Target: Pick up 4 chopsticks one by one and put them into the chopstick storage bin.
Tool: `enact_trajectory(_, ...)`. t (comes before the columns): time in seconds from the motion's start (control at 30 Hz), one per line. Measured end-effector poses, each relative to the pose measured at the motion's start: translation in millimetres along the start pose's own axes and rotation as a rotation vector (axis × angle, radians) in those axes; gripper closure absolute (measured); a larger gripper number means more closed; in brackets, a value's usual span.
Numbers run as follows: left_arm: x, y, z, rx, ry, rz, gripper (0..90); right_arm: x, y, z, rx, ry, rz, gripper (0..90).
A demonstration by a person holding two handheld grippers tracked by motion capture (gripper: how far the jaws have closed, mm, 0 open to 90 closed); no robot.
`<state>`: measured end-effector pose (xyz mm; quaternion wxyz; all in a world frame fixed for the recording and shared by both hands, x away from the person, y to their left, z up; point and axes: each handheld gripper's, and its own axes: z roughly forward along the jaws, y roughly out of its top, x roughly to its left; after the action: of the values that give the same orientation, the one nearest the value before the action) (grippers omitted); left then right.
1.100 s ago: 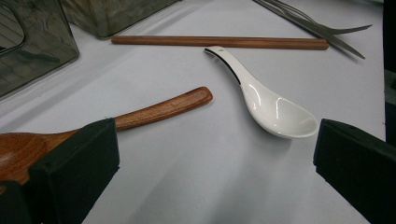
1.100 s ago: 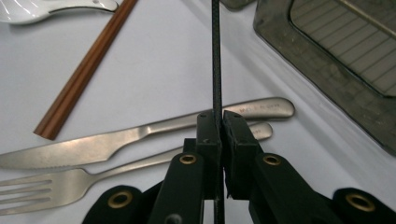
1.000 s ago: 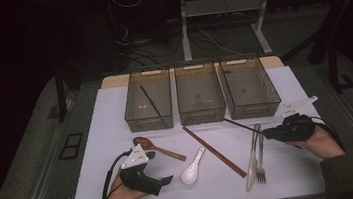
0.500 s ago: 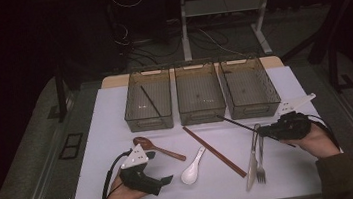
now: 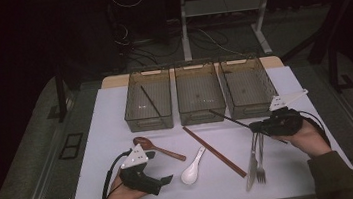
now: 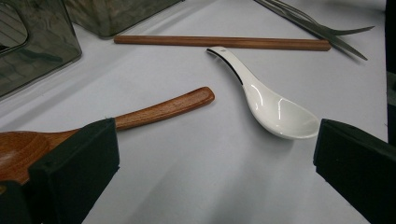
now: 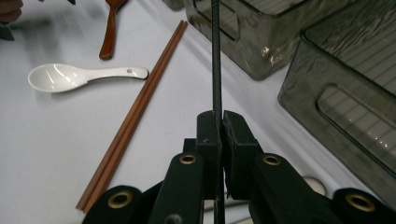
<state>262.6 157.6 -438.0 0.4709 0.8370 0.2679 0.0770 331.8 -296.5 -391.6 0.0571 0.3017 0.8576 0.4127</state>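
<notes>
Right gripper view: a thin black chopstick is seen pinched between the closed pads of the right gripper, gripped near one end so that most of its length juts forward, free to be steered tip-first into a bin. In the high view the right gripper is held just above the table, beside the knife and fork, which lie together near the table's front edge. The left gripper is kept wide open and low near the front edge, idle, with the wooden spoon close by its left pad and the white ceramic spoon ahead. Farther in, a pair of brown chopsticks lies slantwise. At the back three clear bins stand side by side; the left bin already holds one black chopstick, so the held one is judged to be bound there as its mate. The middle bin and right bin appear empty, presumably reserved for the other kinds of utensil.
</notes>
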Motion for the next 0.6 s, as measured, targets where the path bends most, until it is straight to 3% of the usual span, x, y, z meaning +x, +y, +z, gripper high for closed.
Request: enact_trajectory(0.6, 1.1, -1.0, 0.7, 0.007, 0.001, -0.019, 0.0, 5.3, 36.9, 17.6, -0.020, -0.016, 0.014, 85.3)
